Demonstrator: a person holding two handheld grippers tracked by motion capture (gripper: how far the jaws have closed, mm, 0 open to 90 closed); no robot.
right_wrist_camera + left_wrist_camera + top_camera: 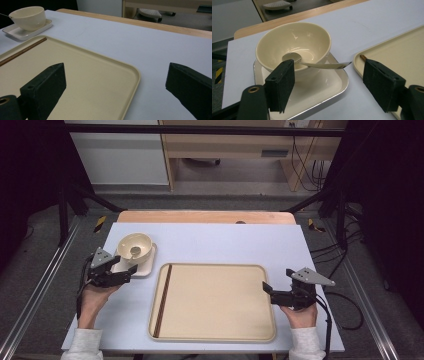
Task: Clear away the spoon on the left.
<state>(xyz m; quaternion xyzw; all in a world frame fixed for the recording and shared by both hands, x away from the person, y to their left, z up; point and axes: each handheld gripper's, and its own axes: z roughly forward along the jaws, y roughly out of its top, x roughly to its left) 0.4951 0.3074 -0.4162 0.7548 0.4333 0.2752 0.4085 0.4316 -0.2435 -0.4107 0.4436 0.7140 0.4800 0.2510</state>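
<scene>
Tabletop (pixel 210 237) carrying a tray (pixel 215 332), with chopsticks (pixel 163 300) lying lengthwise along its left edge. Left of the tray, a small plate (pixel 322 92) holds a bowl (pixel 294 42); the spoon (pixel 322 65) rests in it, handle pointing toward the tray. Left gripper (pixel 329 86), jaws apart and empty, faces the plate's near edge. Right gripper (pixel 120 92), jaws apart, sits at the tray's right edge, well apart from the bowl.

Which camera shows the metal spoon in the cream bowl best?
The left gripper view: the metal spoon lies close, its handle jutting over the cream bowl rim. The high view shows a speck; the right gripper view, a handle tip.
</scene>
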